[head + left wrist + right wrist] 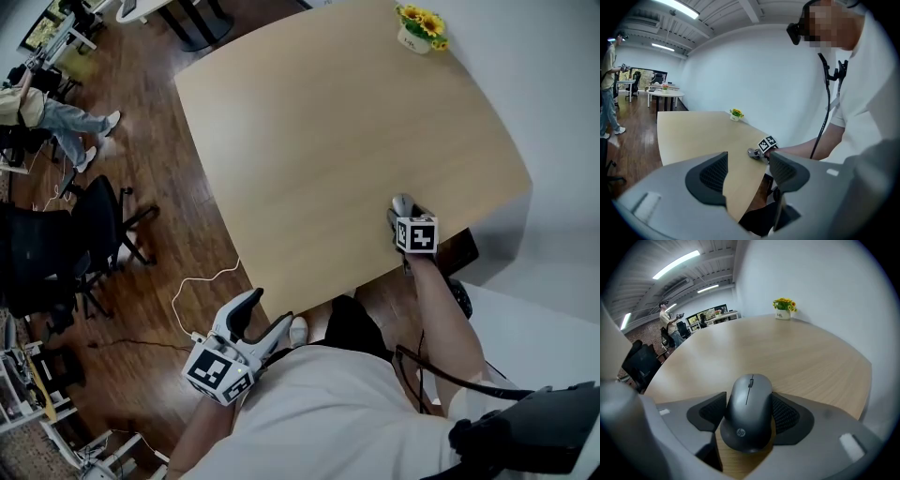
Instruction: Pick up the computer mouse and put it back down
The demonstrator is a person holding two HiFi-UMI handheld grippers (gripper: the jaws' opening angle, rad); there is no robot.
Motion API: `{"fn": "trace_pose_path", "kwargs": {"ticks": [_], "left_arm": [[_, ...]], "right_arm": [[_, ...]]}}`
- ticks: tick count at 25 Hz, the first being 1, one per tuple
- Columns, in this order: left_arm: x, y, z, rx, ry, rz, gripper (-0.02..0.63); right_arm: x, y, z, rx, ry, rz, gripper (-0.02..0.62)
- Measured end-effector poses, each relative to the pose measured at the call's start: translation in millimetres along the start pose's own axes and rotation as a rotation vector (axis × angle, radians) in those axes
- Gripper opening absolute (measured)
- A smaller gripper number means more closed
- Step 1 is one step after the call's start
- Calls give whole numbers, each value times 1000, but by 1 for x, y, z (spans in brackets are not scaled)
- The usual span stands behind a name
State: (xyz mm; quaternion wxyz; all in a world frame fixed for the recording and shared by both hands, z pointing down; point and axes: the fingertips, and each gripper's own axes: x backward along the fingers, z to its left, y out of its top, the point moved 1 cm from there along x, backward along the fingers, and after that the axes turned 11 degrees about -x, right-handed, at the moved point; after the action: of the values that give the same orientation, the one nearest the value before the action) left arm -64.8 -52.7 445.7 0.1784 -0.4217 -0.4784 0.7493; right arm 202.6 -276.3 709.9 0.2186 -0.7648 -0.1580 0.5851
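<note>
Right tool [749, 416] is closed on the computer mouse [748, 401]. The dark grey body sits between the jaws with both ribbed pads [787, 414] pressed against its sides, and its logo end points back toward the tool's body. Under the tool is the pale wooden counter [328, 122], whose near edge is just behind it. I cannot tell whether the mouse's base rests on the wood or hangs just above it.

Left tool [747, 171] is held off the counter on the person's other side, over the floor. Its jaws are apart with nothing between them, and it appears to have no part in this step.

The mouse's sides are smooth and rounded, so it could squirt forward out of the pads if the squeeze tightens or the tool tips nose-down. A steady, moderate grip with the tool level should prevent that. The lift only needs to be low and straight up. For the set-down, aim slightly ahead of the tool rather than back toward the edge. The base should sit flat on the wood before the jaws part, and the tool should then draw straight back. The small potted flowers [420, 28] far ahead are no obstacle.
</note>
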Motion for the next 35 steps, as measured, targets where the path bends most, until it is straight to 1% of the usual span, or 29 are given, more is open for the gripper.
{"fn": "trace_pose_path", "kwargs": {"ticks": [5, 8, 10, 12, 15, 19, 23, 28, 31, 35], "left_arm": [[-8, 1, 1, 13, 0, 12, 252], [-13, 3, -2, 2, -13, 14, 252], [-12, 3, -3, -4, -20, 14, 252], [-7, 2, -2, -9, -27, 10, 252], [2, -2, -3, -17, -37, 3, 252], [13, -10, -8, -41, -71, -19, 252], [34, -18, -9, -74, -107, -57, 252], [67, -29, -13, -104, -144, -96, 252], [88, -40, -18, -125, -175, -110, 252], [109, -50, -24, -141, -209, -128, 252]], "right_arm": [[-4, -3, 8, 47, -10, -1, 312], [-6, -3, 9, 49, -12, -4, 344], [-3, -1, 9, 55, -27, -20, 383], [8, 7, 10, 51, -44, -58, 367], [31, 13, 19, 36, -33, -101, 364], [76, 9, 31, 32, -21, -158, 364], [124, -3, 55, 26, -17, -223, 361], [200, -35, 97, 31, 3, -281, 359], [250, -61, 125, 37, 20, -312, 359], [312, -95, 153, 32, 18, -358, 359]]}}
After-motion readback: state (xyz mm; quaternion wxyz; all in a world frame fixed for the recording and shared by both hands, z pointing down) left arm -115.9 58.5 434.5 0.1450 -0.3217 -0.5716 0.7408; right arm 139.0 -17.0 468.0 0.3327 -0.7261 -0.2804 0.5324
